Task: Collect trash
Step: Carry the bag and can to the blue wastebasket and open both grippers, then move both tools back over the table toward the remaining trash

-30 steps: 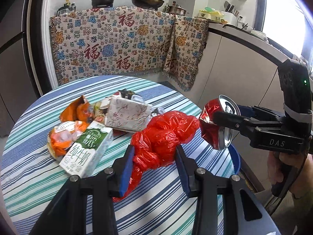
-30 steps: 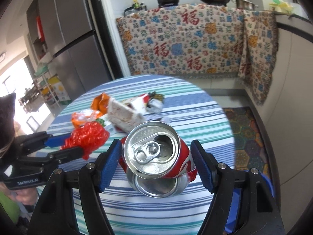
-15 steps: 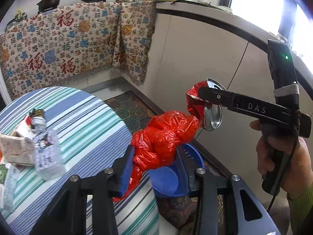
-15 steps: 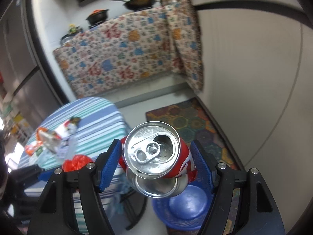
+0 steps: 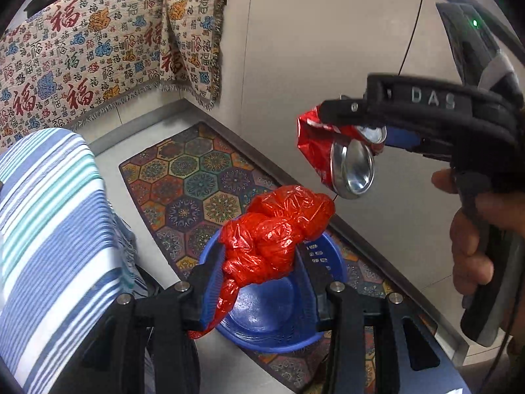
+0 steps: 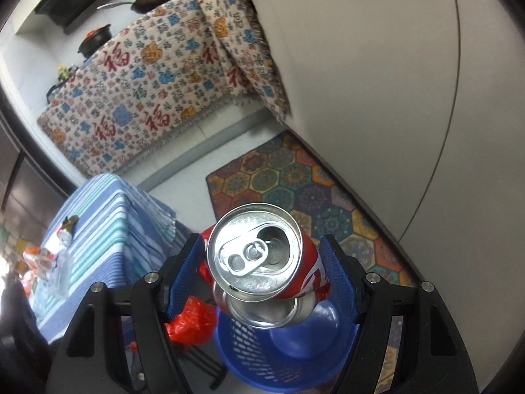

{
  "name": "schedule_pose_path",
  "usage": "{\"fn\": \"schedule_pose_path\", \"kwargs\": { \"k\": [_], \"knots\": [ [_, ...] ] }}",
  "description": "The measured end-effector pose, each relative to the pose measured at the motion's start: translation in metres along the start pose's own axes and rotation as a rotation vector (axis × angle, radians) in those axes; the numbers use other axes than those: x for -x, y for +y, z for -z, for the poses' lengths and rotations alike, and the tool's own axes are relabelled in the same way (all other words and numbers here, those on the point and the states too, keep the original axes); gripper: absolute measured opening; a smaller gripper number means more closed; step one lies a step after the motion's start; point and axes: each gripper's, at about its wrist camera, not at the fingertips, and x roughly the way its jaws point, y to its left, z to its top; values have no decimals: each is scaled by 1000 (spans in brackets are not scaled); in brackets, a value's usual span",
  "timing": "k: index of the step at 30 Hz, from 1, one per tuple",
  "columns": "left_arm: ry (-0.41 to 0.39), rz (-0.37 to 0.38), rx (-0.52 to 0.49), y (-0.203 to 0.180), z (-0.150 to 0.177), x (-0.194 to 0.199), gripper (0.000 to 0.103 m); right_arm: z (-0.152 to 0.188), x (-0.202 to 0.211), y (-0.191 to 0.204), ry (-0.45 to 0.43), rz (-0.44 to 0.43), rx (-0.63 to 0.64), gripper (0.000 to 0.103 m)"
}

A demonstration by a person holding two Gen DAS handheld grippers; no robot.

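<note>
red crinkled plastic, a knotted bag, sits clamped between the left gripper pads, held clear above the blue perforated basket on the floor so a release would likely drop it inside. beside it, the right gripper squeezes a crushed red soda can by its sides, lid toward the camera, also over the basket. both loads hang off the striped tablecloth, where more wrappers wait, beside the hexagon-patterned mat.
</note>
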Motion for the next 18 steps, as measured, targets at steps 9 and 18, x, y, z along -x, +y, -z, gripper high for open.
{"fn": "schedule_pose_path", "kwargs": {
  "k": [9, 18],
  "knots": [
    [26, -37, -9, -12, 6, -38, 71, -5, 14, -16, -58, -8, -61, 86],
    [-87, 2, 53, -7, 9, 44, 71, -9, 58, 3, -200, 49, 15, 89]
  ]
}}
